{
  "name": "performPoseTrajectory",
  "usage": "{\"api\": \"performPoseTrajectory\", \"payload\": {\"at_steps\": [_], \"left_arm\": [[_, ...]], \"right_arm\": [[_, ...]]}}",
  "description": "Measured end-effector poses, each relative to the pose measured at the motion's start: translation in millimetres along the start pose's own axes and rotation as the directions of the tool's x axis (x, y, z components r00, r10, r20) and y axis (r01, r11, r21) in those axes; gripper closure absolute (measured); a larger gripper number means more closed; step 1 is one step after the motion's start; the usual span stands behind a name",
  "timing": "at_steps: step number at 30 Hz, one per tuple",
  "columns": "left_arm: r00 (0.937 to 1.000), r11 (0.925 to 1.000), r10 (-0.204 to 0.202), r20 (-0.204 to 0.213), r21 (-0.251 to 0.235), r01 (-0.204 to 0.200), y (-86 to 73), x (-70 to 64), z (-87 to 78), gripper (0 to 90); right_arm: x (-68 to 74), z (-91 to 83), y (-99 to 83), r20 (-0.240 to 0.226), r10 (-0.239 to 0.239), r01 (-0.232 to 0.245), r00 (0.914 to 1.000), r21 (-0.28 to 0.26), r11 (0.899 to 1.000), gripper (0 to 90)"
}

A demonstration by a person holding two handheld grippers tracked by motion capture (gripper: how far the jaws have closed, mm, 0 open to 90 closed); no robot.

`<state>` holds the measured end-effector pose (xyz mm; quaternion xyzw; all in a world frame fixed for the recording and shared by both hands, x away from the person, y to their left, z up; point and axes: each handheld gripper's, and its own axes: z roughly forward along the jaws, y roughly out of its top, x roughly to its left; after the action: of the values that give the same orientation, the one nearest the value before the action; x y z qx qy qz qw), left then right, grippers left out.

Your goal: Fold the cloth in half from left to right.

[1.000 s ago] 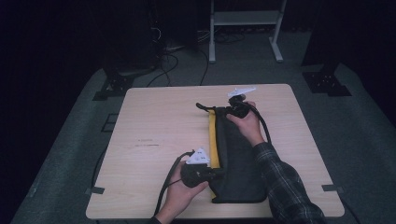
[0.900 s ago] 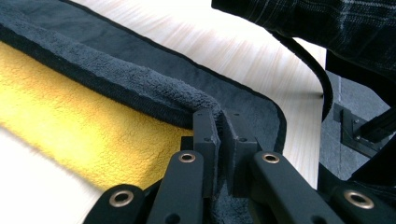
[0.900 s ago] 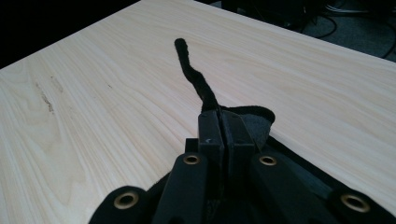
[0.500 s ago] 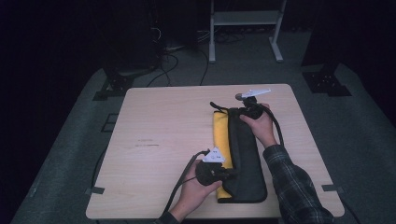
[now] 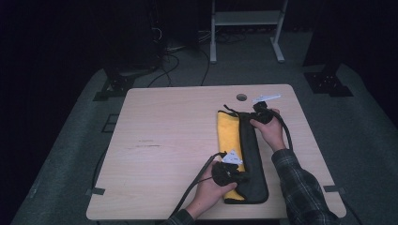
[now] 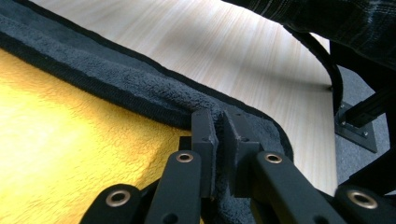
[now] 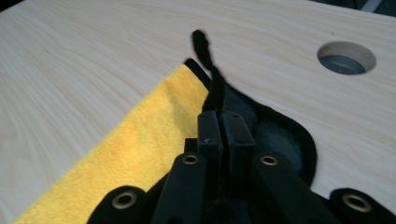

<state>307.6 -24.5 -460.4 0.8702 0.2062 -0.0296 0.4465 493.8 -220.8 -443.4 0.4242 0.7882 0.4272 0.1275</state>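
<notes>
A pale wooden table (image 5: 164, 154) stands on grey carpet in a dark room, with cables and a white metal stand (image 5: 244, 28) on the floor beyond its far edge. A round hole (image 5: 241, 97) is cut through the tabletop near that far edge.

On the right half of the table lies a towel (image 5: 248, 154), black on one face and yellow on the other. It is folded lengthwise into a long narrow strip running from near the hole toward the person's side. The black layer lies on top along the right, and a yellow band shows along its left edge.

The left gripper (image 5: 234, 174) sits at the near end of the strip. In the left gripper view its jaws are closed on the black bound edge of the towel (image 6: 140, 93), pinching a fold of it just above the yellow face.

The right gripper (image 5: 261, 111) is at the far end, close to the hole. In the right gripper view its jaws are pressed together on the black corner of the towel (image 7: 275, 135), with a thin black loop (image 7: 205, 51) trailing forward onto the bare wood.

A plaid sleeve (image 5: 305, 187) covers the right forearm, which crosses the table's near right corner.
</notes>
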Motion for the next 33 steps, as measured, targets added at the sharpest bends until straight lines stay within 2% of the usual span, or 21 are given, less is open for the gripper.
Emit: {"api": "performPoseTrajectory", "payload": {"at_steps": [2,4,5,6,10,13,15,16,19,20,22,24,28,30,31,32,33], "left_arm": [[0.9999,0.9999,0.0,0.017,0.016,0.0,0.1,-0.5,6.0,73.9],[0.9999,0.9999,-0.002,0.013,0.016,0.001,0.1,-1.7,7.5,64.1],[0.9999,1.0,0.009,0.007,0.002,-0.009,0.7,-2.3,6.2,61.1],[0.9999,1.0,0.009,0.007,0.002,-0.009,0.7,-2.3,6.2,56.9],[0.9999,0.9985,-0.01,-0.007,-0.054,0.009,4.2,2.4,-12.9,49.1],[0.9994,0.998,-0.011,-0.033,-0.063,0.009,3.1,8.4,-26.9,47.1],[0.9976,0.998,-0.008,-0.069,-0.063,0.004,-0.4,12.7,-35.3,47.6],[0.9976,0.998,-0.008,-0.069,-0.063,0.004,-0.4,12.7,-35.3,48.0],[0.9914,0.9993,-0.005,-0.131,-0.038,0.0,-8.5,20.1,-42.7,48.7],[0.9869,0.9995,-0.02,-0.16,-0.026,0.017,-15.3,25.3,-44.3,48.8],[0.9833,0.9997,-0.023,-0.181,-0.006,0.022,-21.8,29.5,-43.7,48.8],[0.9809,0.9992,-0.015,-0.194,0.034,0.022,-26.8,32.2,-41.6,48.4],[0.9787,0.9978,0.001,-0.205,0.065,0.013,-30.2,32.0,-35.8,48.4],[0.9768,0.9971,0.011,-0.214,0.076,0.006,-31.1,30.7,-33.8,48.1],[0.9764,0.997,0.011,-0.216,0.077,0.006,-31.4,30.2,-33.5,48.2],[0.9764,0.997,0.011,-0.216,0.077,0.006,-31.4,30.2,-33.5,48.4],[0.9765,0.9971,0.004,-0.216,0.075,0.013,-31.8,30.6,-33.8,48.5]], "right_arm": [[-3.8,0.2,-3.1,0.017,0.007,-0.007,0.9998,0.003,1.0,83.2],[-6.1,-0.2,-4.6,0.035,0.002,-0.002,0.9994,0.001,1.0,81.1],[-10.6,-2.5,-6.8,0.071,0.012,-0.012,0.9974,0.001,1.0,76.8],[-12.9,-4.6,-7.9,0.084,0.014,-0.014,0.9964,0.003,1.0,75.9],[-19.2,-14.4,-10.5,0.098,0.031,-0.03,0.9947,-0.01,0.999,69.1],[-19.5,-22.0,-10.2,0.096,0.044,-0.04,0.9944,-0.042,0.998,64.5],[-17.7,-26.0,-9.8,0.079,0.047,-0.043,0.9958,-0.055,0.998,63.0],[-17.7,-26.0,-9.8,0.079,0.047,-0.043,0.9958,-0.055,0.998,63.0],[-10.6,-26.9,-10.2,0.067,0.027,-0.023,0.9974,-0.061,0.998,62.2],[-3.8,-25.5,-11.7,0.051,0.012,-0.009,0.9986,-0.063,0.998,62.0],[4.1,-22.4,-13.3,0.037,-0.008,0.01,0.9993,-0.051,0.999,60.9],[13.0,-18.2,-14.9,0.053,-0.037,0.04,0.9979,-0.044,0.998,58.9],[21.2,-2.7,-17.1,0.12,-0.073,0.073,0.9901,0.001,0.997,52.2],[20.7,4.6,-19.0,0.153,-0.083,0.079,0.9848,0.027,0.996,51.6],[19.5,7.3,-20.3,0.178,-0.095,0.089,0.9795,0.041,0.995,51.8],[19.5,7.3,-20.3,0.178,-0.095,0.089,0.9795,0.041,0.995,51.8],[13.9,9.3,-23.4,0.218,-0.1,0.087,0.9708,0.071,0.994,51.7]]}}
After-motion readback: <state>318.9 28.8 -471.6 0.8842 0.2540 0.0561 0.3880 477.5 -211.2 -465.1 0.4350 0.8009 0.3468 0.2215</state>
